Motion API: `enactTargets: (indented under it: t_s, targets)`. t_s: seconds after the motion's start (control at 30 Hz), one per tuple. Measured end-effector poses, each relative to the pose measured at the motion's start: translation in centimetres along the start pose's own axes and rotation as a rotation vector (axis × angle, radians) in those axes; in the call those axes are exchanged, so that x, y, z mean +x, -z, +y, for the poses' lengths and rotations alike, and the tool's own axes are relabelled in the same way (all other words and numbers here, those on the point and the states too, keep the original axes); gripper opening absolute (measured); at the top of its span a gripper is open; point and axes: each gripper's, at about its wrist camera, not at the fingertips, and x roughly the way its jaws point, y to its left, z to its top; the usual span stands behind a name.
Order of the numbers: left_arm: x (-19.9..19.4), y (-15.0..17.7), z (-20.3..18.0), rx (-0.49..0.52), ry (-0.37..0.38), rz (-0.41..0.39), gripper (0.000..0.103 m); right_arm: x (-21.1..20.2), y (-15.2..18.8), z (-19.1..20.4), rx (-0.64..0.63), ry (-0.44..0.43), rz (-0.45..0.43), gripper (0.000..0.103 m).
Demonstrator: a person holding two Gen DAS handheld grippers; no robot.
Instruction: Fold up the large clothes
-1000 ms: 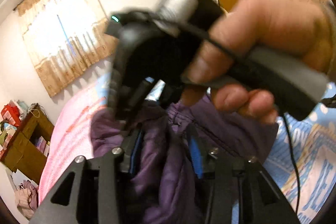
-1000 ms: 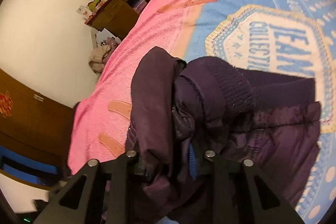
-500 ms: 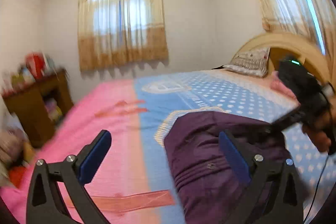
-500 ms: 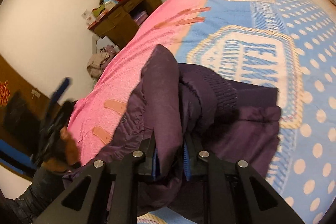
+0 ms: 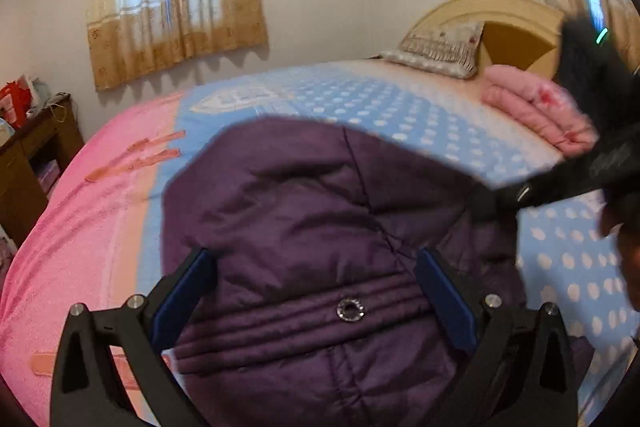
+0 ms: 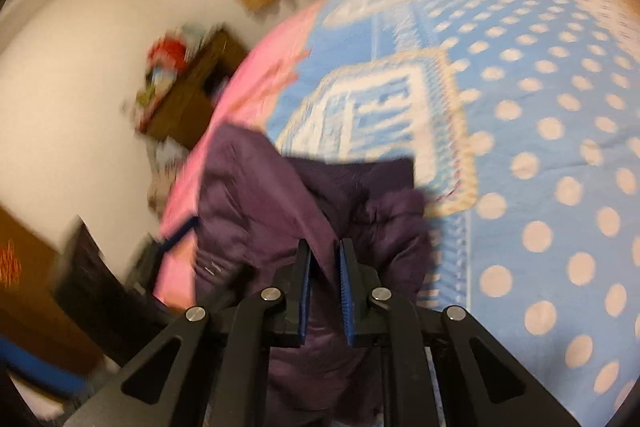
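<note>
A dark purple padded jacket (image 5: pixel 320 239) lies on the bed, with a metal snap showing near its hem. My left gripper (image 5: pixel 312 287) is open, its blue pads spread wide just above the jacket, holding nothing. My right gripper (image 6: pixel 324 279) is shut on a fold of the purple jacket (image 6: pixel 280 211) and holds it bunched above the bedspread. The right gripper also shows in the left wrist view (image 5: pixel 560 183), dark and blurred, at the jacket's right edge.
The bed has a pink and blue polka-dot bedspread (image 5: pixel 400 107). A folded pink blanket (image 5: pixel 536 107) and a pillow (image 5: pixel 440 47) lie by the headboard. A brown wooden cabinet (image 5: pixel 24 155) with clutter stands left of the bed. Curtained windows are behind.
My left gripper let go of the jacket, opened wide and now hovers over it. My right gripper stayed shut on the fabric and moved, its view blurring.
</note>
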Motion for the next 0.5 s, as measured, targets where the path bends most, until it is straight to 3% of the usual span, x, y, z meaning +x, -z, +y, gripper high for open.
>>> enactTargets:
  t_s: [0.13, 0.2, 0.27, 0.3, 0.33, 0.37, 0.4, 0.43, 0.5]
  targets:
    - [1.3, 0.2, 0.7, -0.067, -0.021, 0.011, 0.103, -3.0, 0.8, 2.4, -0.018, 0.040, -0.197, 0.014]
    - [1.6, 0.3, 1.4, -0.092, -0.022, 0.012, 0.103, -3.5, 1.3, 3.4, 0.024, -0.033, -0.270, 0.014]
    - [2.3, 0.2, 1.2, -0.108, -0.014, 0.019, 0.103, -2.5, 1.7, 4.4, 0.040, -0.128, -0.279, 0.014]
    - [2.2, 0.2, 0.8, -0.109, -0.012, 0.020, 0.103, -1.9, 1.8, 4.9, 0.046, -0.134, -0.287, 0.016]
    - [2.2, 0.1, 1.0, -0.117, -0.003, 0.017, 0.103, -1.1, 2.0, 5.2, 0.057, -0.127, -0.293, 0.022]
    - [2.1, 0.2, 1.4, -0.130, 0.010, 0.015, 0.103, -0.1, 2.0, 5.1, 0.074, -0.139, -0.288, 0.044]
    - [2.0, 0.3, 1.8, -0.145, 0.023, 0.011, 0.103, 0.8, 2.2, 4.2, 0.118, -0.171, -0.303, 0.075]
    - [1.8, 0.3, 2.7, -0.169, 0.033, 0.002, 0.103, 1.1, 2.4, 3.4, 0.168, -0.177, -0.331, 0.083]
    - [1.5, 0.6, 4.2, -0.231, 0.046, -0.012, 0.103, 2.0, 3.3, 1.3, 0.272, -0.206, -0.369, 0.086]
